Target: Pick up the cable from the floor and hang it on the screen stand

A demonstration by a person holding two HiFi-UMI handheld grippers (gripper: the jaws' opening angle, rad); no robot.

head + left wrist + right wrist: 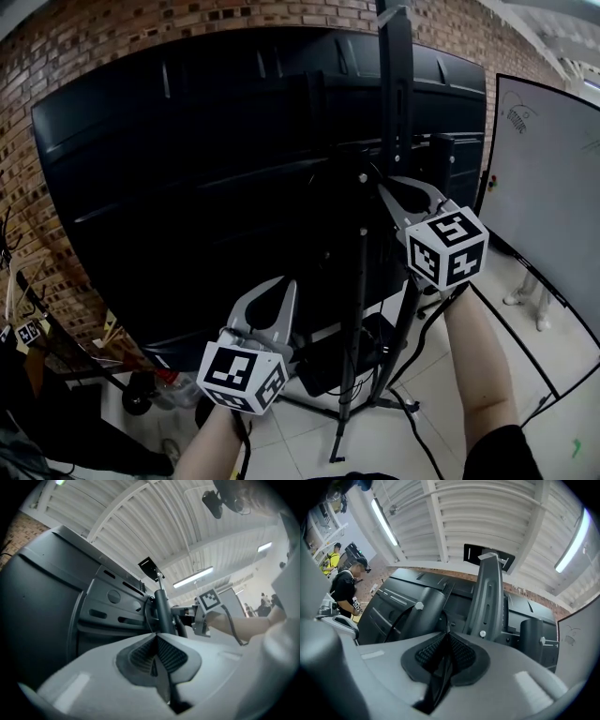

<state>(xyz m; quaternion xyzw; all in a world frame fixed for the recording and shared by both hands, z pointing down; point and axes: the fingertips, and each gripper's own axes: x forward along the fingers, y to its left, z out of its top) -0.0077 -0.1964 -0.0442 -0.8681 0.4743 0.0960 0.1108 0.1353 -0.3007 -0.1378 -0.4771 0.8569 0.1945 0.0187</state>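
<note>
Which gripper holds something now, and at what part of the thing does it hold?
The right gripper pinches the black cable between its pads, somewhere along its length; no end shows. The left gripper is shut with nothing in it.

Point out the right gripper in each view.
Head view: the right gripper is right of centre, held high.
Left gripper view: right of centre, at mid height, with a forearm behind it.
Right gripper view: its own jaws fill the bottom centre, shut on the cable.
Shared landmark: the screen's black back shows in all three.
</note>
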